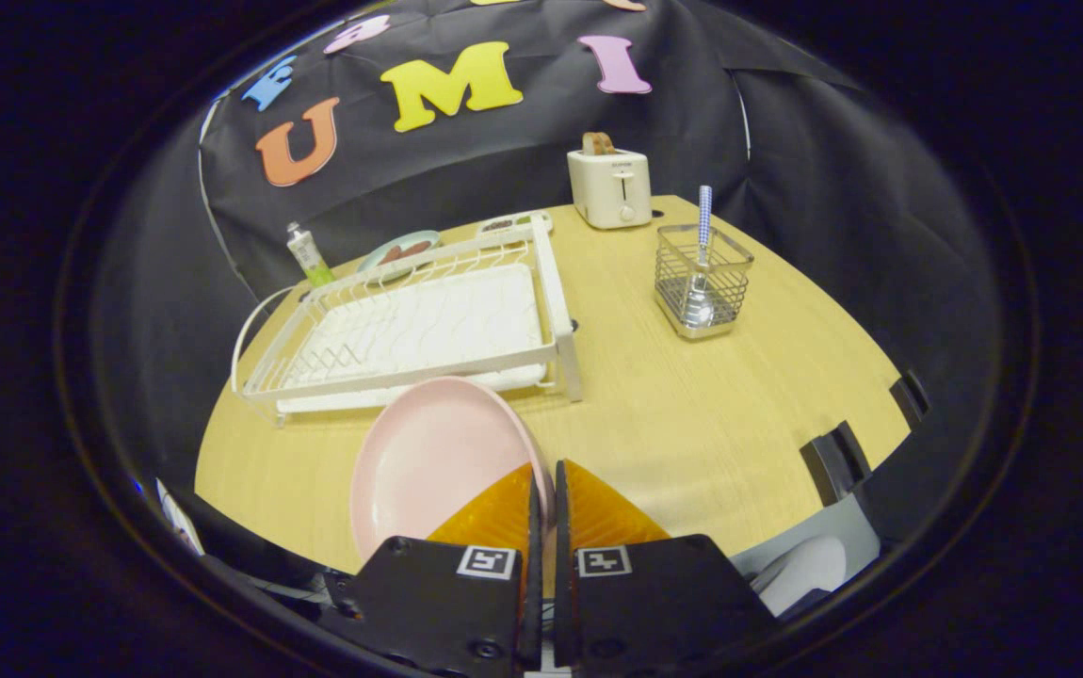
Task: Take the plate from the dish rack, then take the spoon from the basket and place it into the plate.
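Observation:
A pink plate (428,461) is held on edge, its rim pinched between both fingers of my gripper (546,490), which is shut on it. The plate hangs above the wooden table (692,424), just in front of the white dish rack (428,320), which has no dishes in it. Beyond the fingers to the right stands a wire basket (702,282). A spoon (702,254) with a blue checked handle stands upright in it, bowl down.
A white toaster (609,186) with a slice of bread sits at the table's far edge. Behind the rack lie a small plate (398,250), a tube (309,254) and a flat device (513,224). Black clamps (833,461) grip the table's right edge.

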A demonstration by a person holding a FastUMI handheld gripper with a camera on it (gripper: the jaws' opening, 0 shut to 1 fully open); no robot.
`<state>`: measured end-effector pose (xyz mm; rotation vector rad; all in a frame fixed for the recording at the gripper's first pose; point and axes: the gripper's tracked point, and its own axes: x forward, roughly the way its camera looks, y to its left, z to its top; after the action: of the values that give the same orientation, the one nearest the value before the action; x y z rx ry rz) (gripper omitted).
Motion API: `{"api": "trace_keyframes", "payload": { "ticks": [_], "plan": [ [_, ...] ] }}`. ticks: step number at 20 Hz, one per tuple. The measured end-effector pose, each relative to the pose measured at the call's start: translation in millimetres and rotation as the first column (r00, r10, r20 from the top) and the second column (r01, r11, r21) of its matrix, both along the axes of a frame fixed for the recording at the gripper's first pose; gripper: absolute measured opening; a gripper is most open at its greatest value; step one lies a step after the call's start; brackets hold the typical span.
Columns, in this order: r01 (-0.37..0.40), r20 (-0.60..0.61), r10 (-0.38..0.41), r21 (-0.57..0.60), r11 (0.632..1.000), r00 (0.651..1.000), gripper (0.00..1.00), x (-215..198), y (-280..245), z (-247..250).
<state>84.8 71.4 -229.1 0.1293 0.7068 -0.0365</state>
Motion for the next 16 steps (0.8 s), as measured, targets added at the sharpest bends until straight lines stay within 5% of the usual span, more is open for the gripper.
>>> {"api": "trace_keyframes", "payload": {
  "ticks": [11, 16],
  "plan": [
    [0.000, -0.034, 0.005, 0.131, 0.991, 0.999, 0.09, 19, -25, -20],
    [-0.021, 0.110, 0.005, 0.137, 0.990, 0.994, 0.17, 29, -49, 14]
  ]
}}
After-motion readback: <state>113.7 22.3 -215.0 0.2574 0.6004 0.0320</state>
